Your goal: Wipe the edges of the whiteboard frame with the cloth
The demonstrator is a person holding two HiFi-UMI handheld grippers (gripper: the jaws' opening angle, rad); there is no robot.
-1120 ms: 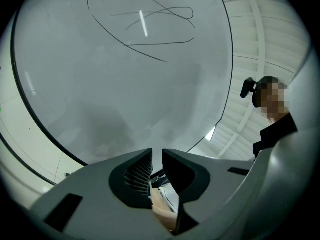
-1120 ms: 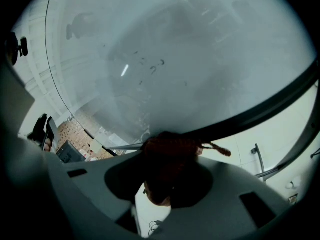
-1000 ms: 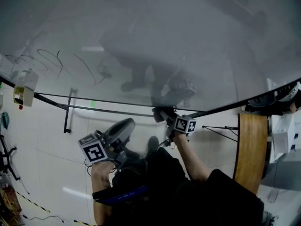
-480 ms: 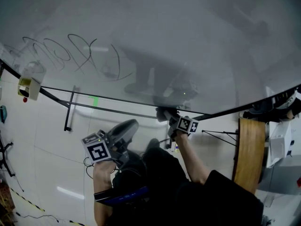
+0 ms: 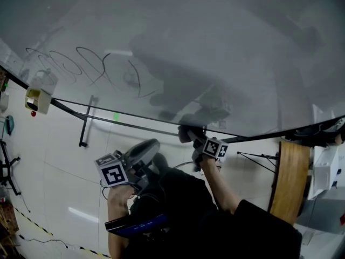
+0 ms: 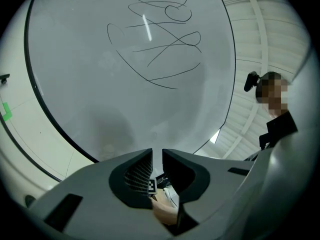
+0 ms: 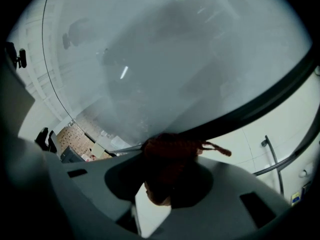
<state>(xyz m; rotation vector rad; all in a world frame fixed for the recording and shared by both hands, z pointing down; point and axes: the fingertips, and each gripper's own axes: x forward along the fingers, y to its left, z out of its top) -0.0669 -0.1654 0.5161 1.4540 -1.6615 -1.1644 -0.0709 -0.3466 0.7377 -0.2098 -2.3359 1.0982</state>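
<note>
Cloth (image 7: 172, 146) within right hand-held gripper (image 7: 170, 170)

Whiteboard (image 5: 215, 47): pale grey, with thin black scribbles (image 6: 165, 46). Frame (image 7: 260, 103): black. Cloth (image 7: 172, 146): dark red. Left hand-held gripper (image 6: 157, 154) and right hand-held gripper (image 7: 167, 160): grey. Marker cubes (image 5: 113, 172): black-and-white squares. Floor (image 5: 59, 171) below whiteboard: white tiles.

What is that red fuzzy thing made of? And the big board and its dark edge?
The red cloth looks like soft fabric: a loose tassel sticks out. The whiteboard looks smooth and glossy, since it mirrors lights and shapes. Its dark frame may be metal or plastic; I cannot tell.
</note>
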